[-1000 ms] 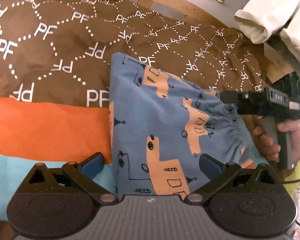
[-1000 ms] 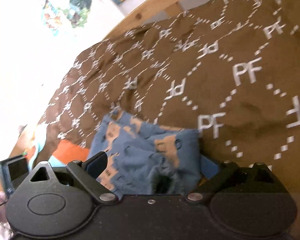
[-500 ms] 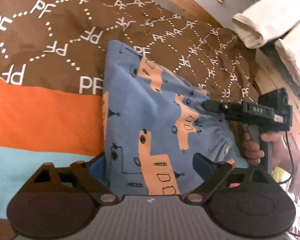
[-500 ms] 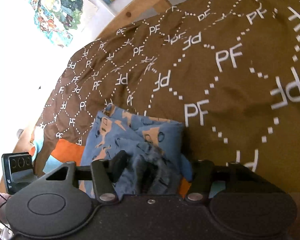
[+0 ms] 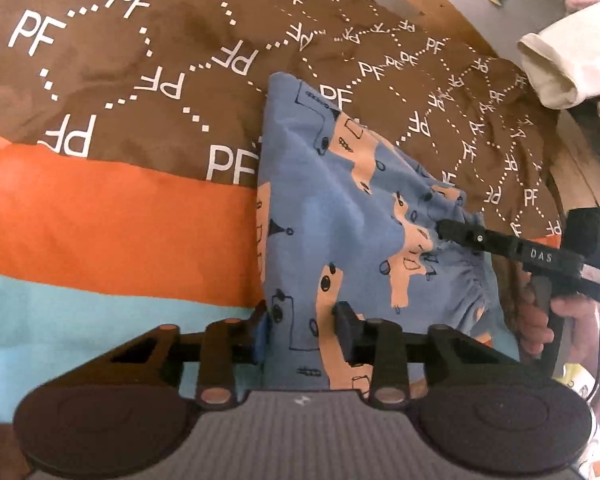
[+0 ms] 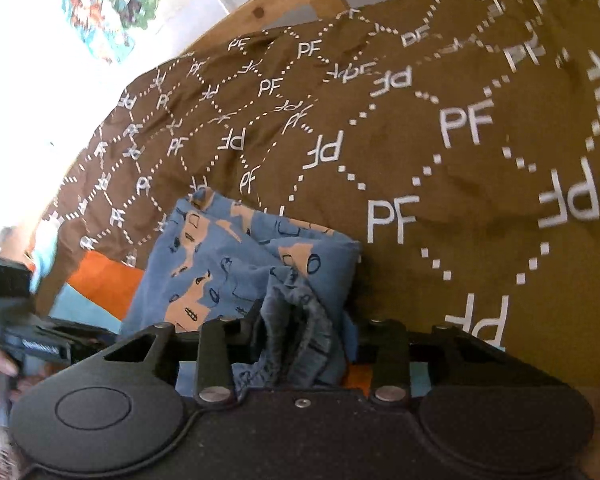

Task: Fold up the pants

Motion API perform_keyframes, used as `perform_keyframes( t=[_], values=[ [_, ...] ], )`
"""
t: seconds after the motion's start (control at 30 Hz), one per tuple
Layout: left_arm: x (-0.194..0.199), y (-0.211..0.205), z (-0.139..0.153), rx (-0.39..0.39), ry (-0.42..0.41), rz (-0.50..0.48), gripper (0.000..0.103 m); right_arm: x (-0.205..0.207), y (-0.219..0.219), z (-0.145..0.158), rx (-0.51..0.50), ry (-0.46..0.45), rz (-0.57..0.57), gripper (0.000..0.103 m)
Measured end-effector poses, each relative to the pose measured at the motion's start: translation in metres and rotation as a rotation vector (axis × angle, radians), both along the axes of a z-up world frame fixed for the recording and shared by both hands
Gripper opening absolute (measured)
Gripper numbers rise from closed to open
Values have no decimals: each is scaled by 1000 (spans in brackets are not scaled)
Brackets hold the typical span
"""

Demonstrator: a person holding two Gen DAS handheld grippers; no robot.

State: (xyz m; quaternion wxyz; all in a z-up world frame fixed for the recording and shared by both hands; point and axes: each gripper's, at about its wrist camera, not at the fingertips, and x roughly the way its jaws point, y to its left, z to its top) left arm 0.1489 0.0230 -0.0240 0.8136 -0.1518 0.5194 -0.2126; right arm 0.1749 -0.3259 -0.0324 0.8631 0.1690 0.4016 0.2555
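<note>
Blue pants (image 5: 340, 208) with orange figures lie folded on a brown "PF" bedspread (image 5: 140, 80). My left gripper (image 5: 302, 332) sits at the near left corner of the pants, its jaws closing with a fold of the cloth pinched between the pads. In the same view my right gripper (image 5: 446, 230) bites the gathered waistband at the right side, with a hand (image 5: 540, 320) on its grip. The right wrist view shows my right gripper (image 6: 304, 332) closing on a bunched wad of the pants (image 6: 204, 264) that fills the gap. The left gripper's body (image 6: 40, 340) shows at the left edge.
The bedspread has an orange stripe (image 5: 100, 220) and a light blue stripe (image 5: 60, 320) near me. Cream folded cloth (image 5: 560, 64) lies at the far right. A wooden bed frame (image 6: 284, 4) and a wall with pictures stand behind.
Both pairs of jaws have narrowed from wide open onto the pants. The left one now pinches the near corner and the right one the waistband, which has bunched up.
</note>
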Motion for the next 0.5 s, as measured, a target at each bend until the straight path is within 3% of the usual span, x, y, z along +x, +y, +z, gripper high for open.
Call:
perform_keyframes(
  t=[0.23, 0.5],
  values=[
    [-1, -7, 8, 44, -7, 6, 23, -13, 24, 13, -168, -86, -5, 36],
    [-3, -7, 15, 44, -31, -2, 16, -32, 49, 31, -354, -216, 18, 30]
  ],
)
